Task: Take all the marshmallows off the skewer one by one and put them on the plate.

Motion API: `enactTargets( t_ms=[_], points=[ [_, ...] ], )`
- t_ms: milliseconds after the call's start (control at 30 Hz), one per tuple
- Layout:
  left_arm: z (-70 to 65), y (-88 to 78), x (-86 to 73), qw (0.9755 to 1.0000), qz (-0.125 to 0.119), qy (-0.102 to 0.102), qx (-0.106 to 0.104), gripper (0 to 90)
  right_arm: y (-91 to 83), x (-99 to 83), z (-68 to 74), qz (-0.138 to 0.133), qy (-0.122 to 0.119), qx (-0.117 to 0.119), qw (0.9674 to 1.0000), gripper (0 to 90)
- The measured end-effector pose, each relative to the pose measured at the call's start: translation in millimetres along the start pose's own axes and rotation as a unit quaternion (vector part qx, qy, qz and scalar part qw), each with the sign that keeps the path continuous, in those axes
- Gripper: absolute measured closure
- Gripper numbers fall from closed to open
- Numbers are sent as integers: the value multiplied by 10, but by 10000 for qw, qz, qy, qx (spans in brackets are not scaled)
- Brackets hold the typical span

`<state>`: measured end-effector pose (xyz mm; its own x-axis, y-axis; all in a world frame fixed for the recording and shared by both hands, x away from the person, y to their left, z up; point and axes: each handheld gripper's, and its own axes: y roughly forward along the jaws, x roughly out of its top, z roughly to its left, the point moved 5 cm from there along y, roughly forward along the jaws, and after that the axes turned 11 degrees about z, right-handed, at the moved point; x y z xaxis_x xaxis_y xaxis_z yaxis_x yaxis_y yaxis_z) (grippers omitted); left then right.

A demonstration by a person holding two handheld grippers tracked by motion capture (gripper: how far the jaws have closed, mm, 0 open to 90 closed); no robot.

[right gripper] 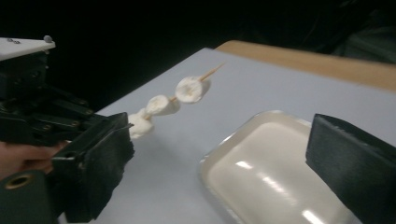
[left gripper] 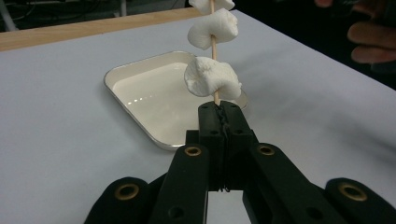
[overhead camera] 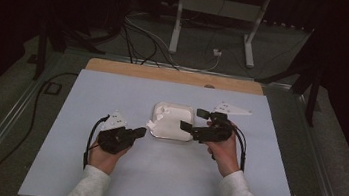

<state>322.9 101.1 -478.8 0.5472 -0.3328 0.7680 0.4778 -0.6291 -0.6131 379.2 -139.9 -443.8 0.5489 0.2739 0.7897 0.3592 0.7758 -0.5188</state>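
A thin wooden skewer (left gripper: 214, 46) carries three white marshmallows (left gripper: 212, 77). My left gripper (left gripper: 219, 112) is shut on its lower end, left of the tray (overhead camera: 174, 128), and holds it slanting up over the tray's near left corner (overhead camera: 155, 121). The shallow white tray (left gripper: 154, 98) is square and holds nothing. At the tray's right edge, my right gripper (overhead camera: 194, 120) is open with nothing between its jaws. In the right gripper view its two jaws (right gripper: 222, 140) stand either side of the tray (right gripper: 261, 177), with the marshmallows (right gripper: 161, 105) and the left gripper (right gripper: 37, 107) beyond.
A pale blue-white mat (overhead camera: 162, 177) covers the table, and a wooden strip (overhead camera: 175, 75) shows along its far edge. Beyond the table are cables (overhead camera: 144, 39) and a white frame's legs (overhead camera: 213, 12) on a dark floor.
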Motion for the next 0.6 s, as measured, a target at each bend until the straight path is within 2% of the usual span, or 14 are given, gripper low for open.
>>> enactTargets(
  t_ms=[100,200,333,433,600],
  points=[
    [-20,-1,2,10000,-41,85,-27,900,94,-5,14,111,57,227,9997,169],
    [-41,6,6,9999,-67,116,-53,900,172,-11,29,189,134,419,9989,291],
    [-68,26,11,9998,-72,168,-64,900,221,1,30,132,445,741,9962,463],
    [-90,42,12,9997,-75,202,-85,900,231,22,17,71,655,908,9937,522],
    [-135,73,19,9995,-100,284,-119,900,269,43,21,38,831,1099,9905,567]
  ],
)
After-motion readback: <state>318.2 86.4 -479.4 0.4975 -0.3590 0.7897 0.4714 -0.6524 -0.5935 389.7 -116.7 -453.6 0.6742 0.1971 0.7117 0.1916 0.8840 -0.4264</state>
